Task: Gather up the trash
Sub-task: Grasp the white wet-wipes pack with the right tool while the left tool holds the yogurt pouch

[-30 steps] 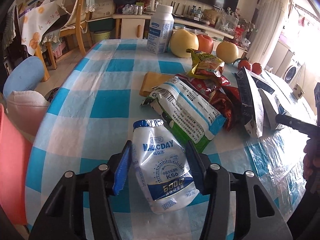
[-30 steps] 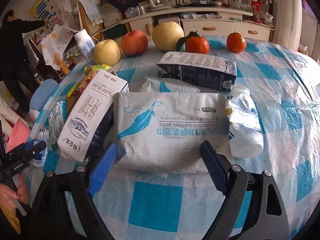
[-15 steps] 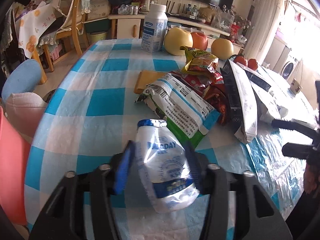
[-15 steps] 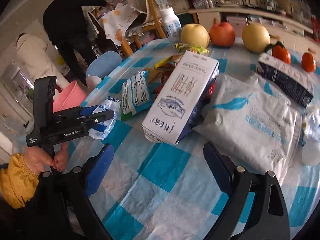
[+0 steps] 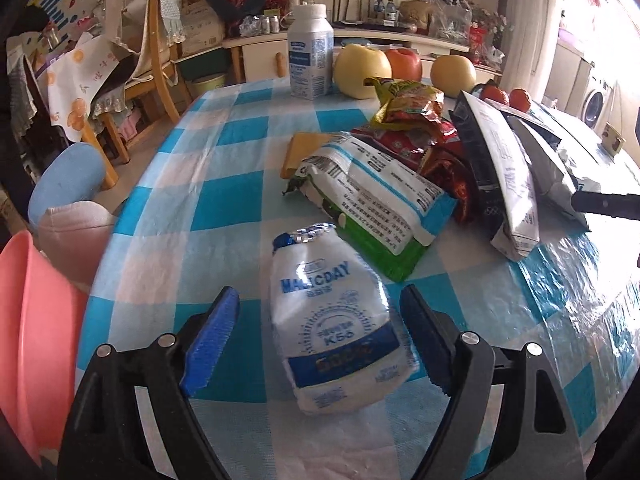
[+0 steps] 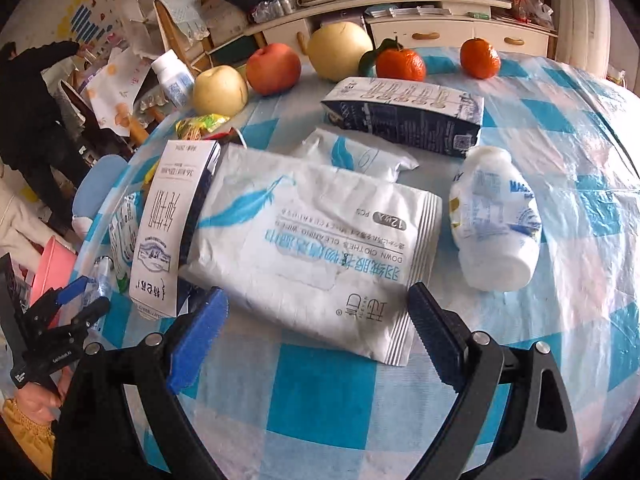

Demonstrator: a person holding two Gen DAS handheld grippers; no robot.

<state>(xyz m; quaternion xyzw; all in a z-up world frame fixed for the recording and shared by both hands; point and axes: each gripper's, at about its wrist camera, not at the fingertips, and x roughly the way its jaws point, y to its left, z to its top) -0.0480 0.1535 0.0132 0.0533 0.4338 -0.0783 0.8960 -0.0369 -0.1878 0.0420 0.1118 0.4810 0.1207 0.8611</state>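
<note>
A crushed white and blue yogurt bottle (image 5: 334,330) lies on the checked tablecloth (image 5: 224,200) between the fingers of my left gripper (image 5: 320,340), which is open and apart from it. Behind it lie a white and green wrapper (image 5: 376,208), red snack bags (image 5: 416,120) and a milk carton (image 5: 506,176). My right gripper (image 6: 316,336) is open over the near edge of a white wipes pack (image 6: 316,240). Around that pack lie a milk carton (image 6: 168,224), a dark carton (image 6: 404,114) and a white bottle (image 6: 494,216). The left gripper also shows in the right wrist view (image 6: 82,296).
Apples, a pear (image 5: 362,64) and an upright white bottle (image 5: 311,62) stand at the table's far edge, with tangerines (image 6: 400,64) nearby. A pink basin (image 5: 28,320) sits below the table's left edge. Chairs and a blue stool (image 5: 66,184) stand beyond it.
My left gripper has opened wide and let go of the yogurt bottle, which now lies on the cloth. My right gripper swung left, then back over the wipes pack.
</note>
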